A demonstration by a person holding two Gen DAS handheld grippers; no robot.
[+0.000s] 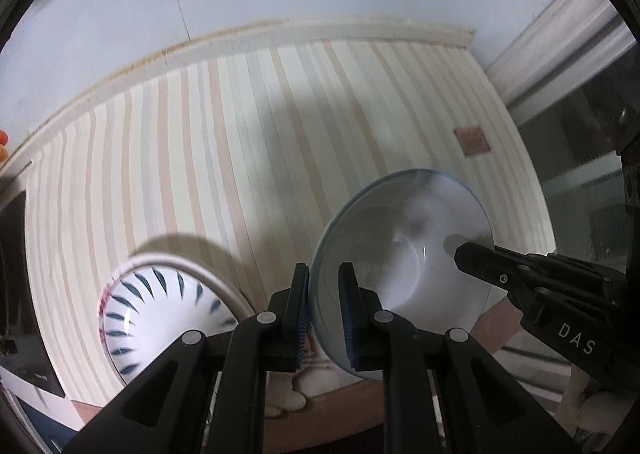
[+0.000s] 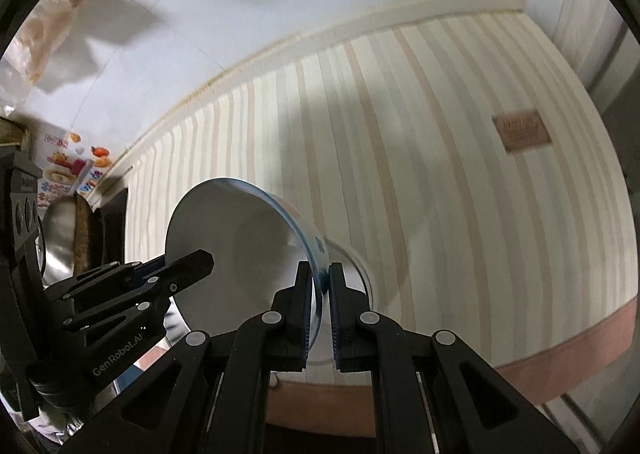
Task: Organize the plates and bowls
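A white bowl with a blue rim (image 1: 404, 254) is held tilted above the striped tablecloth (image 1: 240, 142). My left gripper (image 1: 324, 294) is shut on its near-left rim. My right gripper (image 2: 320, 290) is shut on the opposite rim of the same bowl (image 2: 240, 238); it shows in the left wrist view (image 1: 520, 274) reaching in from the right. A second bowl with dark blue petal marks (image 1: 160, 318) sits on the cloth to the left, on a white plate (image 1: 224, 286).
A brown label patch (image 1: 472, 140) lies on the cloth at the far right. The wall runs behind the table's far edge (image 1: 320, 30). A metal pot (image 2: 60, 230) and colourful stickers (image 2: 76, 166) are at the left in the right wrist view.
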